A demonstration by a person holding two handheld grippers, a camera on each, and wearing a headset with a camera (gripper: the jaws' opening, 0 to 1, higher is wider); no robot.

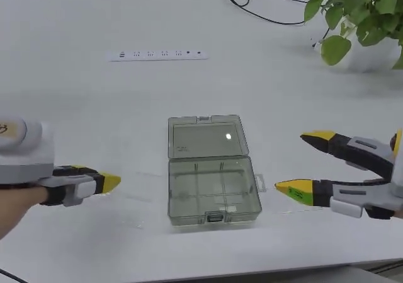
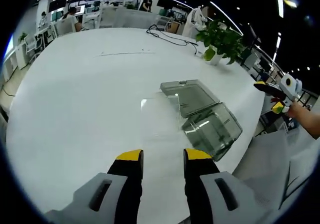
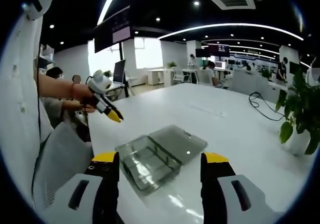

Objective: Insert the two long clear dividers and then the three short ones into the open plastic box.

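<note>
The clear plastic box point(image 1: 214, 191) lies open in the middle of the white table, with its lid point(image 1: 204, 137) folded flat behind it. It also shows in the left gripper view point(image 2: 212, 129) and the right gripper view point(image 3: 147, 164). A clear flat piece point(image 2: 154, 116), hard to make out, lies on the table just left of the box. My left gripper point(image 1: 112, 182) hovers left of the box, its jaws a little apart point(image 2: 164, 156) with nothing between them. Right of the box my right gripper point(image 1: 303, 163) stands wide open and empty point(image 3: 161, 159).
A white power strip point(image 1: 157, 55) lies at the back of the table. A potted plant point(image 1: 365, 18) stands at the back right, with a black cable point(image 1: 264, 5) beside it. The table's front edge point(image 1: 208, 271) runs just in front of the box.
</note>
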